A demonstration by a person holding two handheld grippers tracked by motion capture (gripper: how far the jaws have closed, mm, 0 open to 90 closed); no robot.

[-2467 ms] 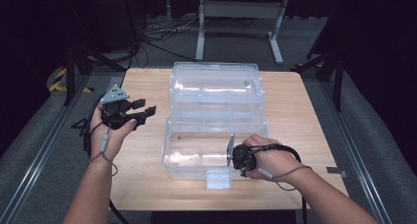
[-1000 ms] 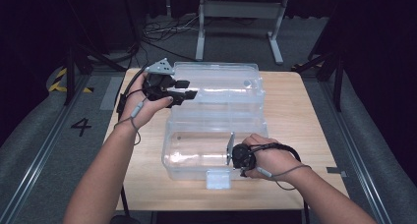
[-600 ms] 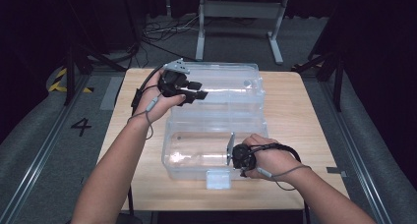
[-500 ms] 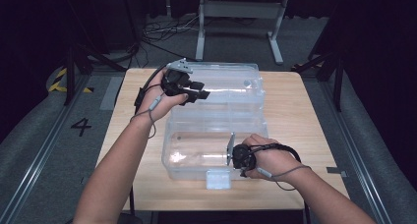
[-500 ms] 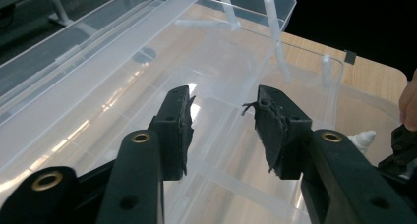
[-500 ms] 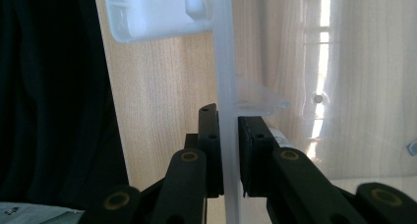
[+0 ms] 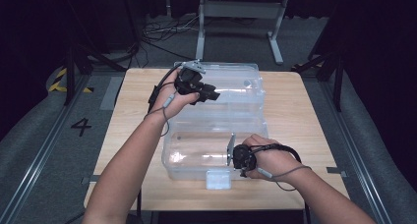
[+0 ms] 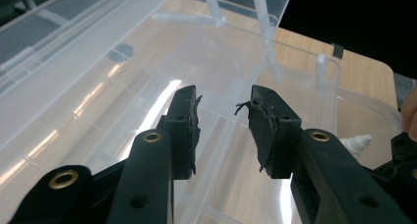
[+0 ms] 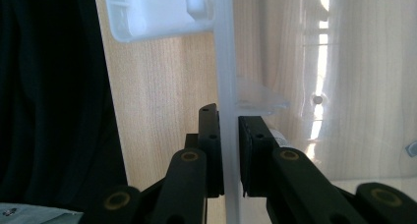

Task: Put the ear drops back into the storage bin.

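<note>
The clear plastic box [image 7: 216, 130] lies open on the table [image 7: 305, 116], its lid [image 7: 231, 84] folded back to the far side. The left tool [image 7: 209, 93] has travelled from the table's left edge to a position over the lid; its jaws have just been closing and stand half open with nothing between them, as the left gripper view shows. The right tool [image 9: 228, 150] remains clamped on the box's near rim [image 9: 225, 86], steadying it. The left tool appears poised to seize the lid for closing.
</note>
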